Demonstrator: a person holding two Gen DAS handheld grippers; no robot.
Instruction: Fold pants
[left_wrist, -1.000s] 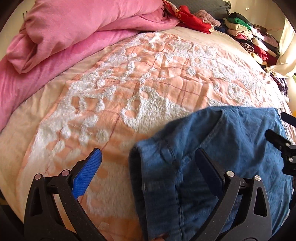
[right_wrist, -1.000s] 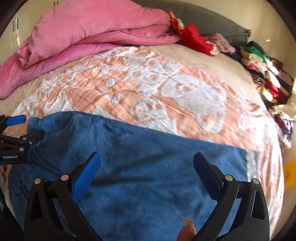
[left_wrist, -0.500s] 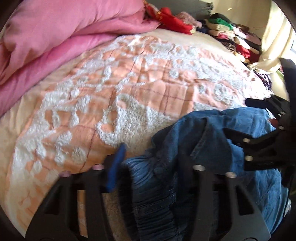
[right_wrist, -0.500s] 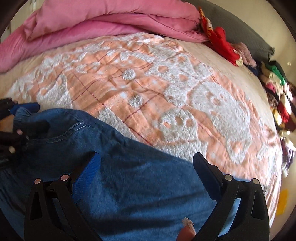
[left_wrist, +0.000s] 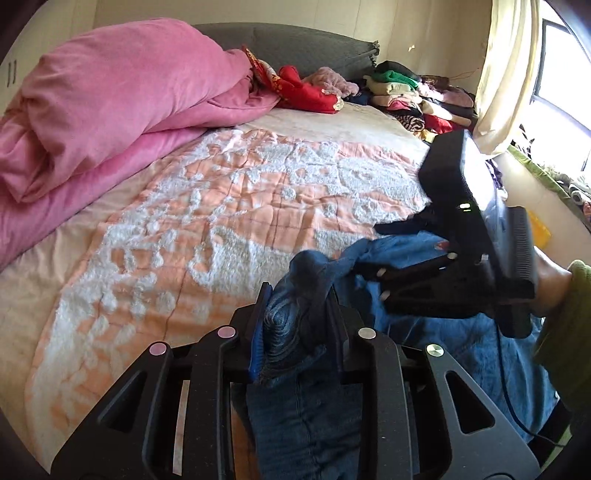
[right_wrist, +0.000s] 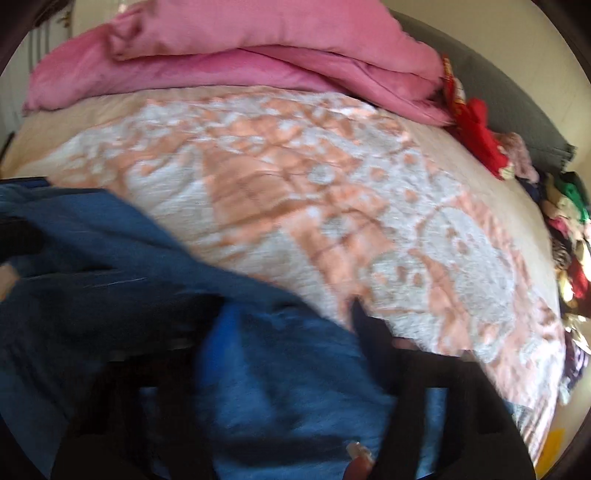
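Note:
Blue denim pants (left_wrist: 454, 347) lie on the peach and white bedspread (left_wrist: 229, 206). My left gripper (left_wrist: 301, 328) is shut on a bunched edge of the pants and holds it raised above the bed. My right gripper (left_wrist: 373, 269) shows at the right of the left wrist view, its fingers closed on a pants edge beside the left one. The right wrist view is blurred: the pants (right_wrist: 280, 376) fill its lower left and the right gripper (right_wrist: 288, 332) has narrowed around denim.
A rolled pink duvet (left_wrist: 122, 110) lies at the far left of the bed. Red cloth (left_wrist: 306, 88) and stacks of folded clothes (left_wrist: 410, 99) sit by the grey headboard (left_wrist: 306, 48). A curtain (left_wrist: 506, 74) and window are at the right.
Both grippers were open over the flat pants. The left has closed on a pants edge and lifted it. The right has swung left beside it and closed on the denim.

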